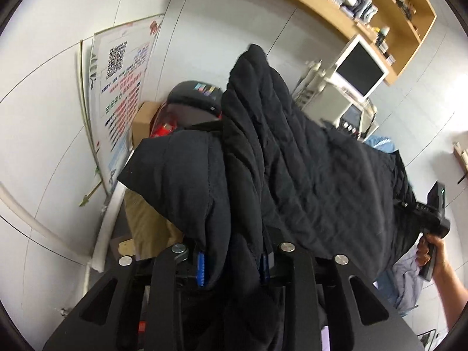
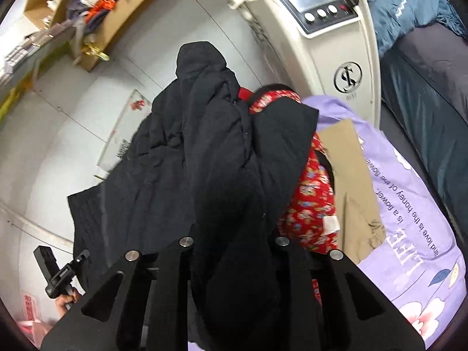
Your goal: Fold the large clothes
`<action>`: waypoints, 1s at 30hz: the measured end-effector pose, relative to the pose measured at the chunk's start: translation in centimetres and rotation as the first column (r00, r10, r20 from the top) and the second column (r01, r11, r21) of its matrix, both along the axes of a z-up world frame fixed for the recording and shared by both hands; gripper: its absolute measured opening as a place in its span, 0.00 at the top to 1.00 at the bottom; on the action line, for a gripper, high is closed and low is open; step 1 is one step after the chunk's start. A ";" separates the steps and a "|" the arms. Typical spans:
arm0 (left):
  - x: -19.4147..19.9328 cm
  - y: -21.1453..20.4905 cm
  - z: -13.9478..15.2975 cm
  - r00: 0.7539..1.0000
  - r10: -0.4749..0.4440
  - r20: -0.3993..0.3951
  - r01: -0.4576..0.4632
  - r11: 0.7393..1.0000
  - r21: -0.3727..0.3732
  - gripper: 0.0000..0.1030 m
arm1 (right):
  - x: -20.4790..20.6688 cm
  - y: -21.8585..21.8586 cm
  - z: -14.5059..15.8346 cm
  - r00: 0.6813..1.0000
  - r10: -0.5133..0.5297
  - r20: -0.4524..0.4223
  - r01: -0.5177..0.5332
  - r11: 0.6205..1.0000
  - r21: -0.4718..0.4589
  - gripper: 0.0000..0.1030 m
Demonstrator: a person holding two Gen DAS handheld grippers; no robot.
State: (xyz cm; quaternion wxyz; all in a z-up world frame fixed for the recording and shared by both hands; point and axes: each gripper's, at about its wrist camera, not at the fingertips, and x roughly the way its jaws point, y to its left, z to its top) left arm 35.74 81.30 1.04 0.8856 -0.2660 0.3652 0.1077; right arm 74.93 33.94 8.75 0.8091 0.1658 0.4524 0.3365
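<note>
White wall panels (image 1: 204,29) fill the background of both views, and a wooden shelf (image 1: 389,5) loaded with small items is mounted high on them. Below the shelf a cream machine (image 2: 330,46) with a screen and round knobs is seen, and it serves as the landmark for the rest. A poster (image 1: 122,87) with a printed code is leaned against the wall well to the left of the machine.

A black quilted garment (image 1: 307,161) is held up in front of the machine, stretched between the two tools so that much of both views is covered by it. The left gripper (image 1: 232,269) is clamped on one bunched edge of the garment, with cloth pinched between its blue-padded fingers (image 1: 200,269). The right gripper (image 2: 231,263) appears to be closed on the opposite edge, though its fingertips are buried under the fabric and the grip itself cannot be seen clearly.

Just below the machine, a red floral garment (image 2: 310,204) and a tan garment (image 2: 351,175) are laid on a lilac printed bedsheet (image 2: 415,234). Beside the machine, to its right, dark blue bedding (image 2: 424,87) is piled.
</note>
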 end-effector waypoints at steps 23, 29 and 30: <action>1.2 -0.8 -2.5 0.965 0.218 -0.148 -0.181 0.956 0.230 0.05 | 1.7 1.9 -4.2 0.985 -0.171 0.010 0.170 0.976 -0.137 0.43; 0.3 -1.1 -0.2 0.957 0.242 -0.163 -0.180 0.930 0.320 0.05 | 0.5 -0.6 -1.6 0.961 -0.276 0.009 0.276 0.958 -0.077 0.36; 0.1 -1.4 0.4 0.956 0.249 -0.155 -0.181 0.916 0.357 0.05 | 0.1 -1.0 -1.1 0.956 -0.294 0.017 0.294 0.953 -0.068 0.36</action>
